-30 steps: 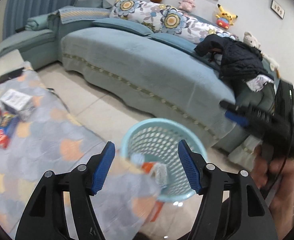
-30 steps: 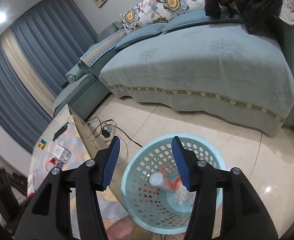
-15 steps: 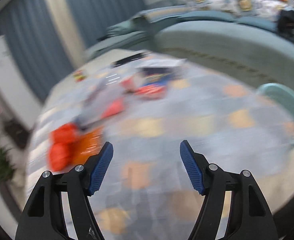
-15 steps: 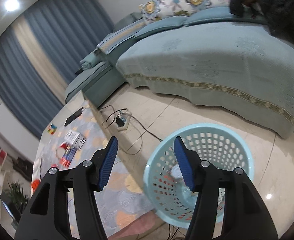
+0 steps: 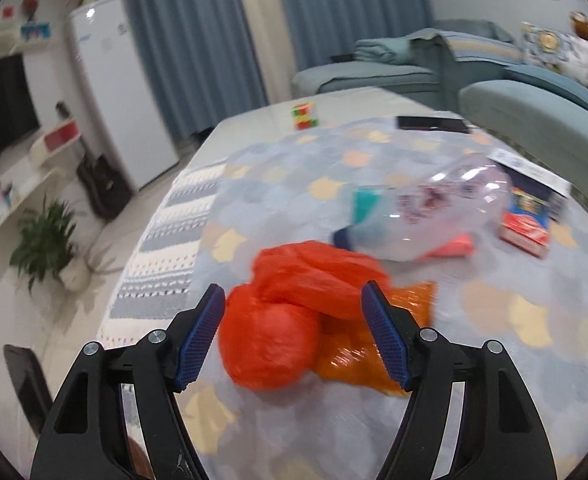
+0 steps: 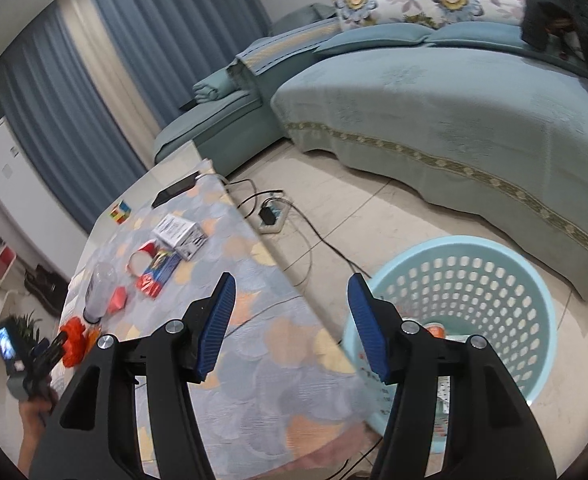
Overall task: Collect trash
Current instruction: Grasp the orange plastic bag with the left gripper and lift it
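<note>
My left gripper is open and empty, its jaws on either side of a crumpled red plastic bag on the patterned tablecloth. An orange wrapper lies under the bag. A clear plastic bottle lies on its side behind it. My right gripper is open and empty over the table's near corner, left of the light blue trash basket on the floor, which holds some trash. The red bag and left gripper show far left in the right wrist view.
On the table are a red box, a white box, a black phone, a colour cube and a red cup. A teal sofa stands beyond. A power strip with cables lies on the floor.
My left gripper swung from the basket back over the table and now straddles the red bag. My right gripper moved left off the basket toward the table corner. Both stayed open.
</note>
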Motion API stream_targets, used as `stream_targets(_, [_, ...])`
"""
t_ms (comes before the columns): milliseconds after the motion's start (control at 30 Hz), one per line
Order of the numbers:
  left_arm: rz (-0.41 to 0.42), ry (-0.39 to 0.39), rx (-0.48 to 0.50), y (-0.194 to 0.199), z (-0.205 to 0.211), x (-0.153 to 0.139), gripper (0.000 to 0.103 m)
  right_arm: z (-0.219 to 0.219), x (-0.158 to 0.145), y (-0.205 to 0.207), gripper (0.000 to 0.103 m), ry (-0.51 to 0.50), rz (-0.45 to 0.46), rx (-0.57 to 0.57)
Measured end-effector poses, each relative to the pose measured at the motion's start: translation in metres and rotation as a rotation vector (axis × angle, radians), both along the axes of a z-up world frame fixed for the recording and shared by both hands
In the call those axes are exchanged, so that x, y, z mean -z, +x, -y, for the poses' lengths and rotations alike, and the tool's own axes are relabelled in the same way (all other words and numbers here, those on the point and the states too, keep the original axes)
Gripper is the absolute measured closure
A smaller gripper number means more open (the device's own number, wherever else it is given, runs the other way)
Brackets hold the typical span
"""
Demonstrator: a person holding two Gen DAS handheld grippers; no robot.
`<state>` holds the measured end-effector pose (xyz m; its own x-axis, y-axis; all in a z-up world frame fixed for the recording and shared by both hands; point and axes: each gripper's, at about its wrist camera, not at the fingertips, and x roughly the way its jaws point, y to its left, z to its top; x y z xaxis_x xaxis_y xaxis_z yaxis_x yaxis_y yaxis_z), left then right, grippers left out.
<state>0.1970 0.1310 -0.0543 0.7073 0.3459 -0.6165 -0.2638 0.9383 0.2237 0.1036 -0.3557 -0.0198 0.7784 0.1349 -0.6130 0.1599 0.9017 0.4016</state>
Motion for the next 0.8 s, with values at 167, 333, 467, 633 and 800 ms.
stream_targets(167, [-0.048,-0.038,-0.02,0.02,-0.023,0.014,0.039,-0.037,-0.004,0.007,0.048,-0.025,0.006,-0.088])
stream_targets(333, [-0.078,-0.127,-0.022,0.02,-0.036,0.021,0.082,-0.087,-0.008,0.012,0.048,-0.071,0.031,-0.227])
stream_targets(467, [-0.019,-0.161,0.023,0.007,-0.034,0.004,0.093,-0.137,-0.001,0.018,0.048,0.015,0.037,-0.407])
stream_targets(633, [0.074,-0.193,0.082,-0.02,-0.028,-0.025,0.095,-0.206,0.025,0.031,0.048,0.066,0.016,-0.566])
stream_targets(800, [0.178,-0.275,0.063,-0.053,-0.044,-0.058,0.095,-0.263,0.047,0.054,0.048,0.074,-0.064,-0.64])
